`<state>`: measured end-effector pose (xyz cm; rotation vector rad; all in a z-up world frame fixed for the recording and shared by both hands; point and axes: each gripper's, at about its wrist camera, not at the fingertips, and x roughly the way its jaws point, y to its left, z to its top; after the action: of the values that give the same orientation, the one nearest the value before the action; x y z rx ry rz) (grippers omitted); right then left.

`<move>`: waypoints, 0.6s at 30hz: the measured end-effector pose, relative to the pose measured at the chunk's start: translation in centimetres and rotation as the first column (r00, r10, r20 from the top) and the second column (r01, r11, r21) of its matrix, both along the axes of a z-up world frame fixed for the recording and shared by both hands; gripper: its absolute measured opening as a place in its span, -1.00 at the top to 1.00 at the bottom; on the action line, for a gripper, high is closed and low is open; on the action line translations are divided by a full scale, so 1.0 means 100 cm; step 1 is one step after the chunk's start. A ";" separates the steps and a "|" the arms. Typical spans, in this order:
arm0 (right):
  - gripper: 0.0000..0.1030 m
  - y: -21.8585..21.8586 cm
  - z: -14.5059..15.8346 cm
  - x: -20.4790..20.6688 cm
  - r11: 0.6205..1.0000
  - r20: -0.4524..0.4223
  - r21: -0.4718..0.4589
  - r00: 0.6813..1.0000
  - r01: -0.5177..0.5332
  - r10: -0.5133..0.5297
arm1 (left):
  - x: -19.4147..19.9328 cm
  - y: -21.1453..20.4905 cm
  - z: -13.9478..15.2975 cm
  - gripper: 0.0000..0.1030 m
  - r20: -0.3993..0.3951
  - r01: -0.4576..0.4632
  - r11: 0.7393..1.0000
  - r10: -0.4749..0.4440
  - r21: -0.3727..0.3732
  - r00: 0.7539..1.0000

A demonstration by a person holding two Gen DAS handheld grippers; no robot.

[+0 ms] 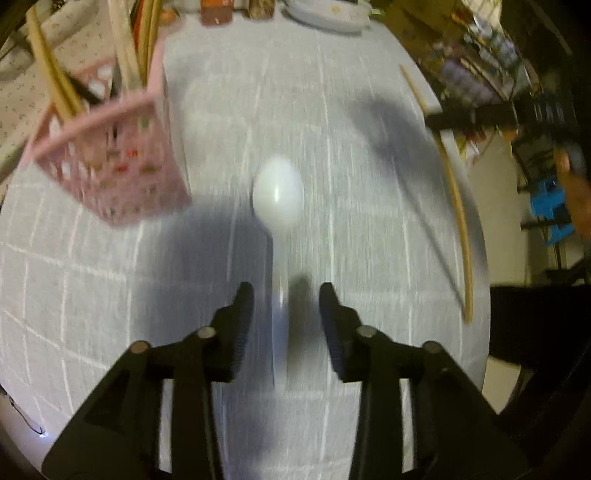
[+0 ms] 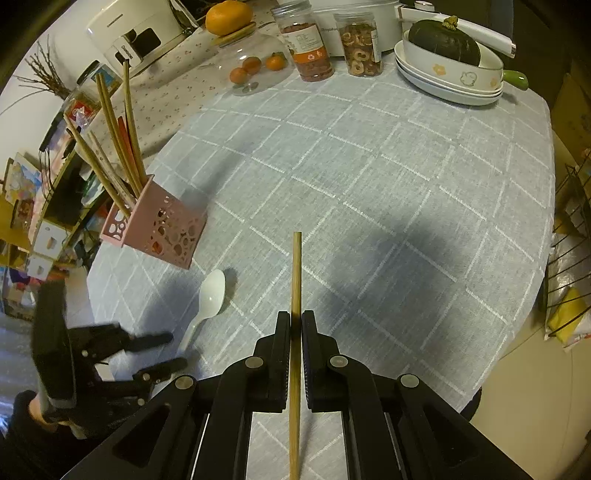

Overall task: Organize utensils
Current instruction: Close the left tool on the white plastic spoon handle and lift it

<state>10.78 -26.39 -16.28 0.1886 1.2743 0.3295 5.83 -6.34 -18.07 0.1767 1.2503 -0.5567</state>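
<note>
A white plastic spoon (image 1: 277,199) lies on the checked tablecloth, bowl away from me, handle running back between my left gripper's (image 1: 286,293) open fingers. It also shows in the right wrist view (image 2: 208,295), with the left gripper (image 2: 173,350) open around its handle end. My right gripper (image 2: 296,317) is shut on a wooden chopstick (image 2: 296,273) that points forward above the table. The same chopstick (image 1: 460,221) shows at the right of the left wrist view. A pink perforated utensil basket (image 2: 162,229) holds several chopsticks; it stands at the left (image 1: 110,162).
Stacked white plates (image 2: 448,79) with a dark squash, two food jars (image 2: 310,48), a glass dome over oranges (image 2: 255,66) and a white appliance (image 2: 136,29) stand at the table's far side. A wire rack (image 2: 569,258) stands off the right edge.
</note>
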 end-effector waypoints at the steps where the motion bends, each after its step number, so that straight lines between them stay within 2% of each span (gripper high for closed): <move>1: 0.88 -0.001 -0.001 0.000 1.000 -0.002 -0.001 1.000 0.000 0.000 | 0.005 -0.006 0.001 0.20 0.017 -0.006 1.000 0.006 0.007 1.000; 4: 0.88 -0.003 -0.003 0.000 1.000 -0.008 -0.003 1.000 0.001 -0.001 | 0.018 -0.028 -0.001 0.15 0.048 -0.011 0.999 0.009 0.039 0.999; 6: 0.88 -0.005 -0.004 0.000 1.000 -0.012 -0.002 1.000 0.004 -0.005 | 0.022 -0.040 -0.004 0.05 0.084 -0.015 0.997 0.009 0.076 0.996; 8: 0.88 -0.007 -0.005 0.001 1.000 -0.016 -0.002 1.000 0.008 -0.008 | 0.028 -0.055 -0.007 0.05 0.107 -0.024 0.994 0.012 0.103 0.994; 10: 0.88 -0.008 -0.005 0.000 1.000 -0.018 -0.001 1.000 0.010 -0.010 | 0.035 -0.058 -0.010 0.05 0.109 -0.041 0.993 0.029 0.112 0.994; 14: 0.88 -0.010 -0.005 -0.001 1.000 -0.019 0.000 1.000 0.015 -0.015 | 0.038 -0.028 -0.012 0.05 0.104 -0.082 0.989 0.070 0.120 0.992; 16: 0.88 -0.011 -0.004 -0.003 1.000 -0.018 0.001 1.000 0.021 -0.021 | 0.039 -0.026 -0.013 0.09 0.092 -0.082 0.991 0.072 0.109 0.993; 17: 0.88 -0.011 -0.004 -0.004 1.000 -0.017 0.001 1.000 0.022 -0.022 | 0.039 -0.028 -0.014 0.26 0.090 -0.078 0.991 0.068 0.107 0.994; 18: 0.88 -0.011 -0.003 -0.005 1.000 -0.014 0.002 1.000 0.023 -0.023 | 0.039 -0.029 -0.015 0.27 0.084 -0.072 0.992 0.064 0.107 0.994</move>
<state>10.28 -27.48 -16.58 0.2073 1.2849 0.3101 9.75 -9.24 -19.62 0.2456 1.2047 -0.4182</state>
